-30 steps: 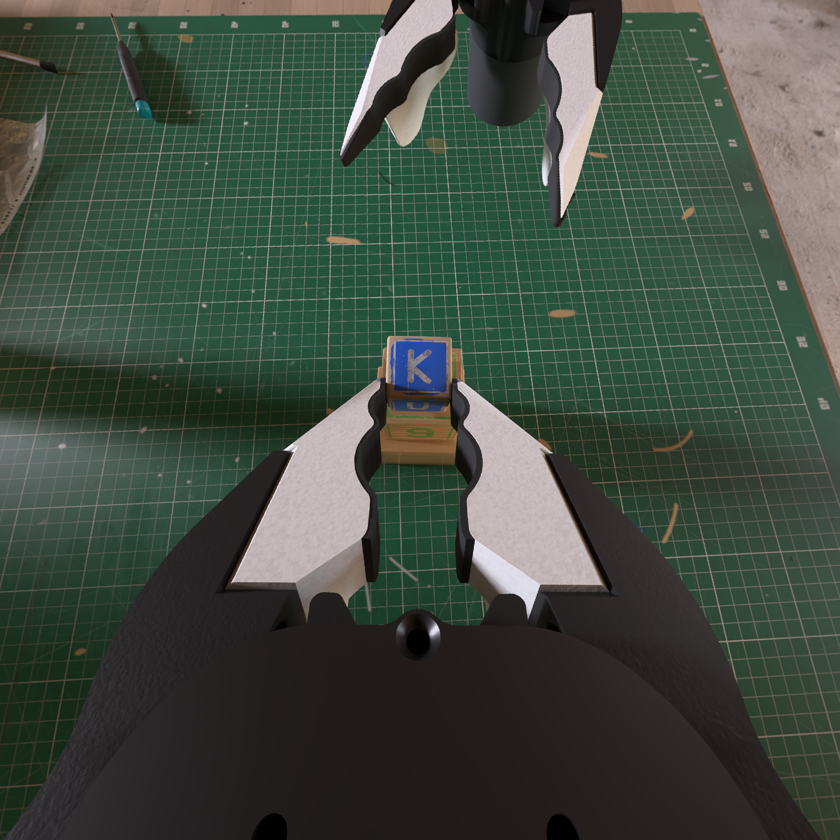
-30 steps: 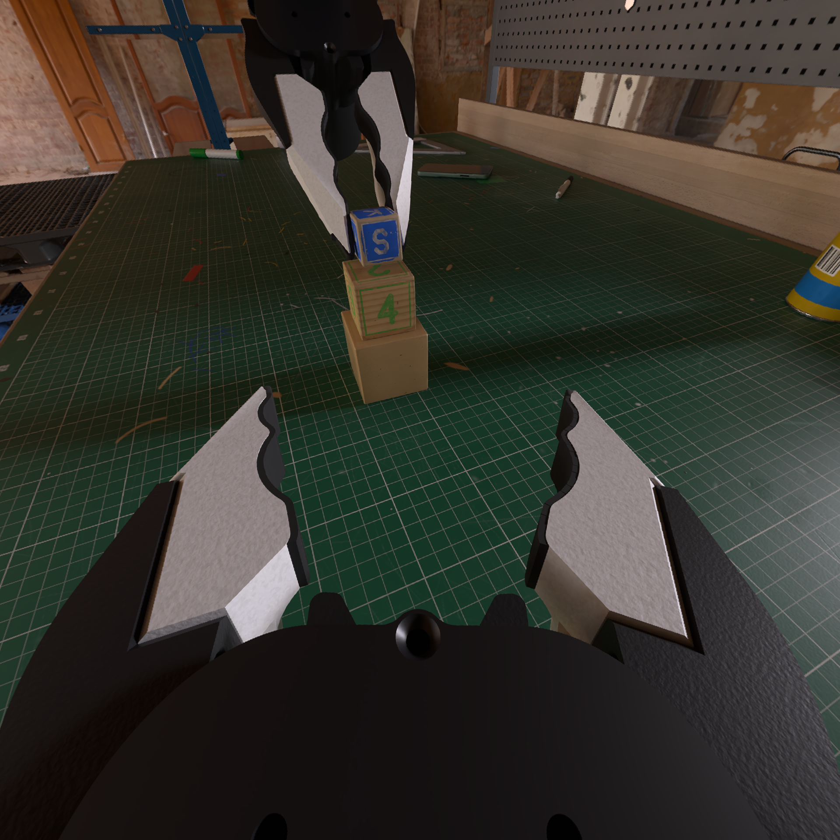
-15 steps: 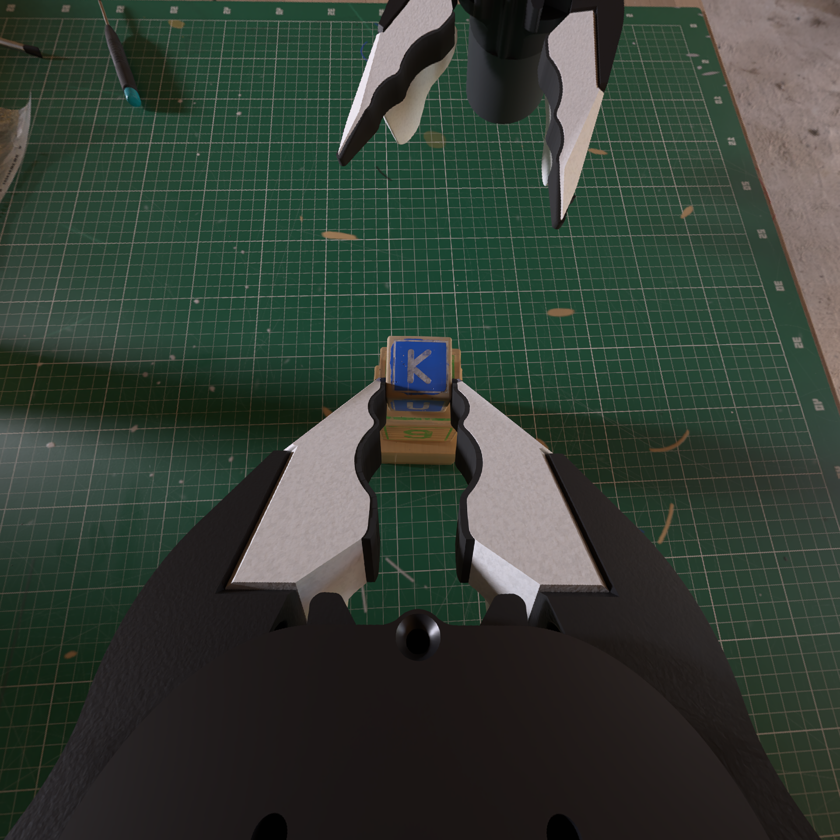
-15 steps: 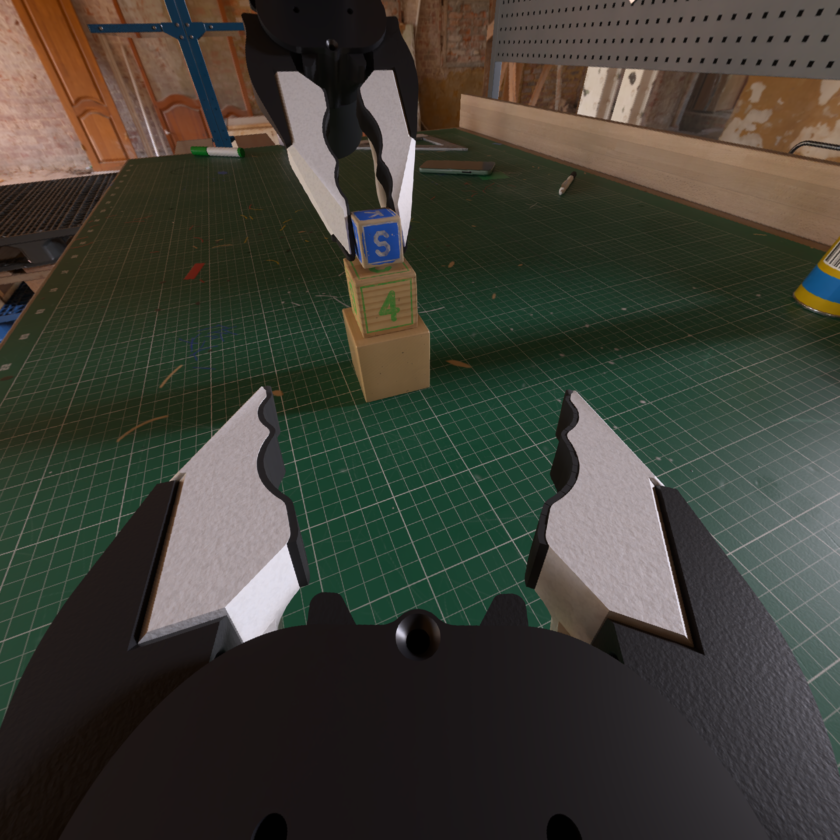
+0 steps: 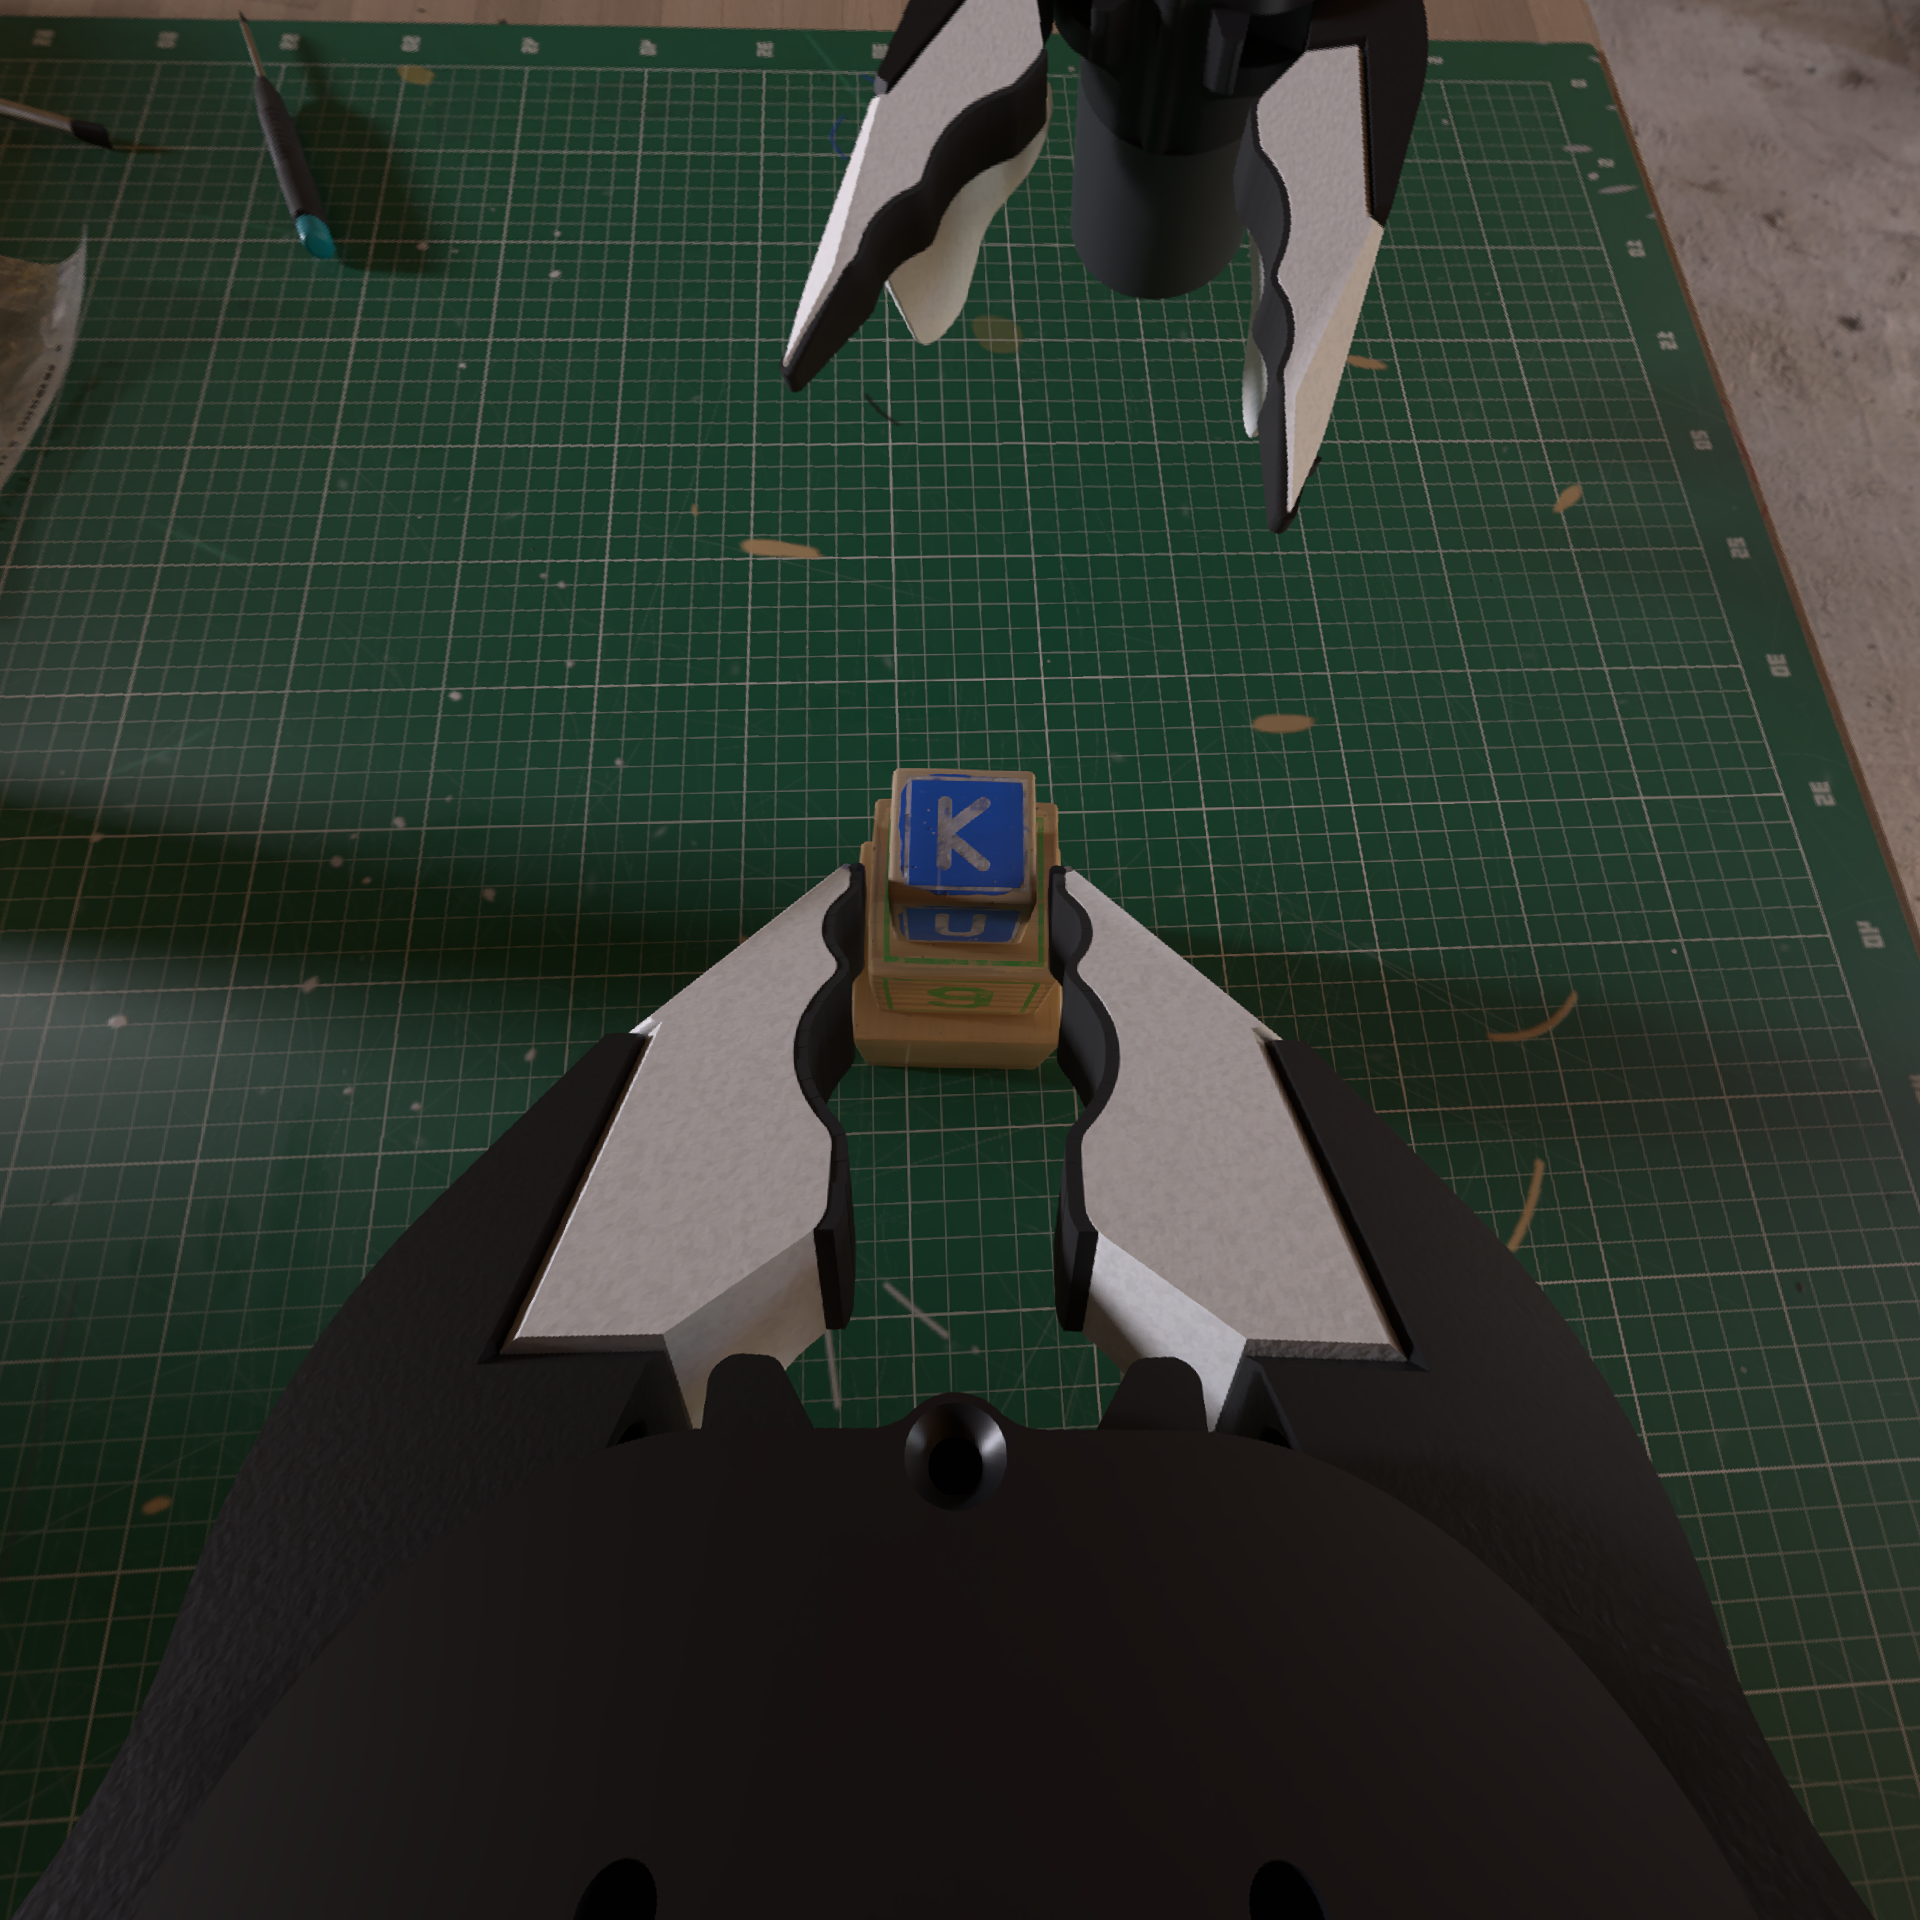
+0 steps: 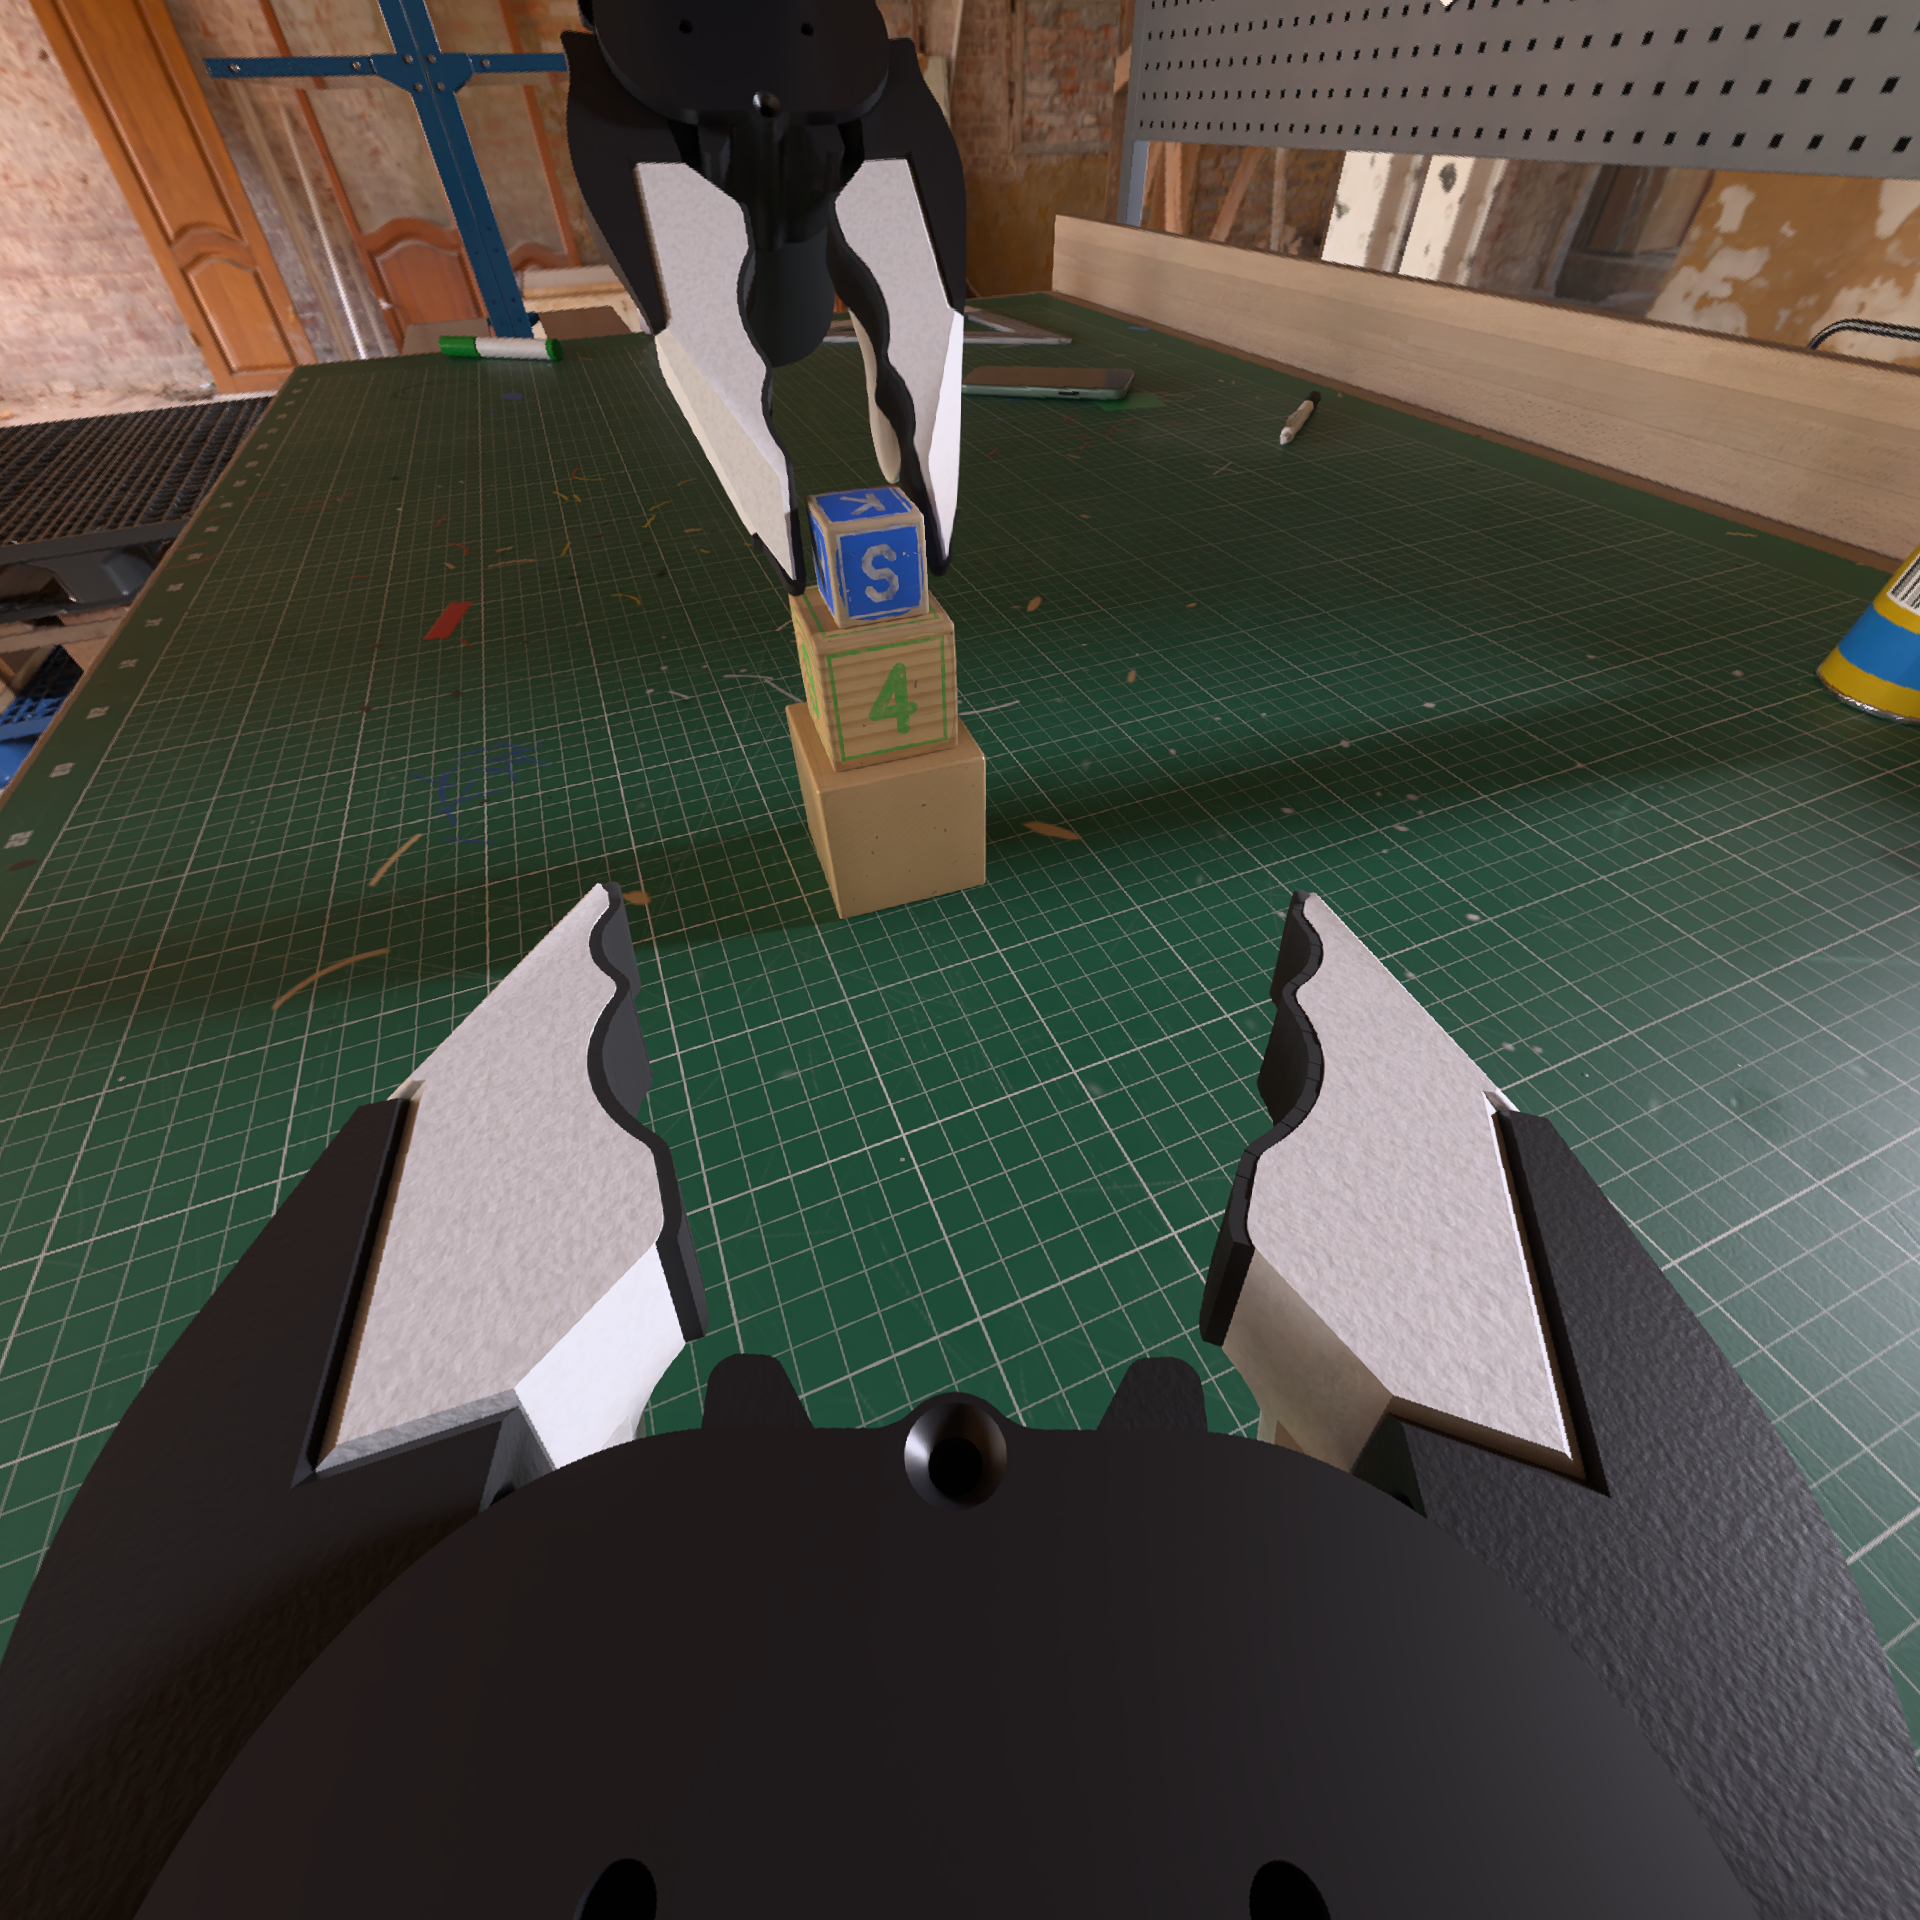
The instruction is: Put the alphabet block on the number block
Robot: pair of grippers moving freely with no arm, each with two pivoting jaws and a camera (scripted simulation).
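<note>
The blue alphabet block sits on the green-printed number block, which stands on a plain wooden cube on the green cutting mat. The stack also shows in the right wrist view: alphabet block, number block, cube. My left gripper comes down over the stack, its fingers flanking the alphabet block with thin gaps, slightly open. It also shows in the right wrist view. My right gripper is wide open and empty, hovering short of the stack.
A teal-tipped screwdriver and a plastic bag lie at the far left. In the right wrist view there are a green marker, a phone, a pen, a yellow-blue can and a wooden rail.
My left gripper's fingers have spread slightly off the alphabet block, which stays on the number block. The right gripper has barely moved.
</note>
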